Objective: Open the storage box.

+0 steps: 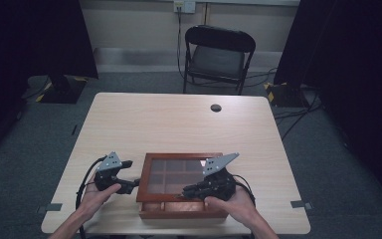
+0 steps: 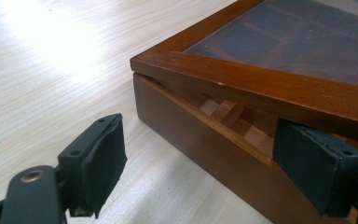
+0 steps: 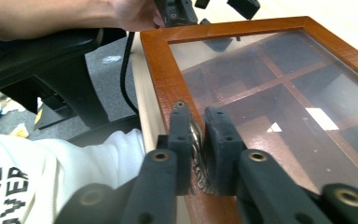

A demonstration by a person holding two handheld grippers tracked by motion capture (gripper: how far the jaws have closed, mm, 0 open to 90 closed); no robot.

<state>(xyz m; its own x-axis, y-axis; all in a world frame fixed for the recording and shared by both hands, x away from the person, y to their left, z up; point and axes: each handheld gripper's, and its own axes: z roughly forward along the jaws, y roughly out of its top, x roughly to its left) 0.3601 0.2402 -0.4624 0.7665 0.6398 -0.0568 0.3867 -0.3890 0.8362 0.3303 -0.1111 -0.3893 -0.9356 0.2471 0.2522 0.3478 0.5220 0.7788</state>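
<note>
Left tongs [image 1: 129,186] sit wide open at the left edge of the wooden box [image 1: 183,206], which rests on the surface [image 1: 179,119] at its near edge, in front of the person. In the left gripper view one pad [image 2: 318,170] pokes into the gap under the raised glass lid [image 2: 261,86] while the other pad [image 2: 103,158] stays outside the box's side wall, gripping nothing. Over on the box's near side, the right tongs [image 3: 198,154] are pinched narrow on the small metal clasp [image 3: 196,140] at the lid's front rail. Best play here, I'd say: lift by that clasp straight and slow, and let the left pad only support the lid's underside, so the lid doesn't twist.
</note>
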